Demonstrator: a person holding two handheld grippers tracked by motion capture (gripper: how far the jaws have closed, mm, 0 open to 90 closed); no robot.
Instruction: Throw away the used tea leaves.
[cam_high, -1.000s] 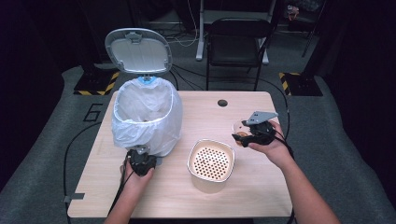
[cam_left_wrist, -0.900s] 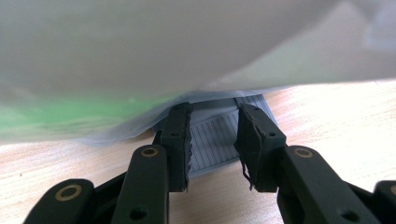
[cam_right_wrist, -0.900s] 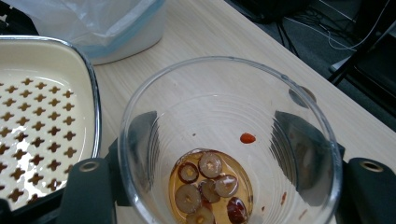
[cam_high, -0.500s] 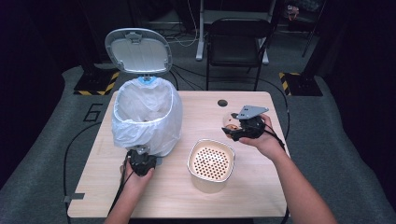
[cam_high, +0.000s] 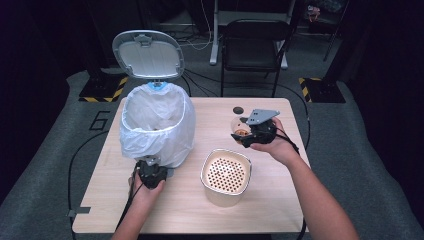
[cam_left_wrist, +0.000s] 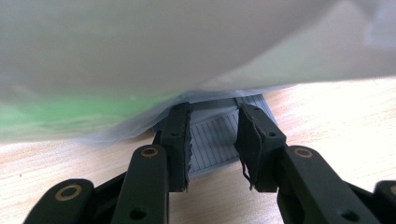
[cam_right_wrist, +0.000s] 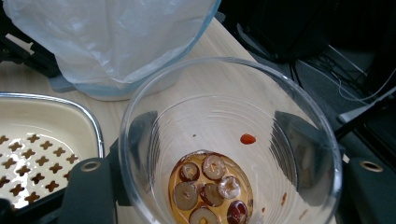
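A white-bagged pedal bin (cam_high: 155, 125) stands at the table's left with its lid (cam_high: 148, 54) up. My left gripper (cam_high: 151, 172) sits at the bin's foot. In the left gripper view its jaws (cam_left_wrist: 214, 140) stand open over the grey ribbed pedal (cam_left_wrist: 211, 151), under the bag (cam_left_wrist: 187, 46). My right gripper (cam_high: 247, 134) is shut on a clear cup (cam_high: 241, 127), held above the table right of centre. The cup (cam_right_wrist: 229, 107) holds several red date slices (cam_right_wrist: 210, 186) in a little liquid.
A cream container with a perforated strainer insert (cam_high: 225, 175) stands near the table's front middle, seen also as the strainer (cam_right_wrist: 37, 140) beside the cup. A small dark disc (cam_high: 238, 110) lies at the back. A black chair (cam_high: 252, 45) stands behind the table (cam_high: 200, 215).
My right gripper has carried the cup leftward from the table's right side toward the middle. The left gripper has stayed at the pedal, and the lid remains up.
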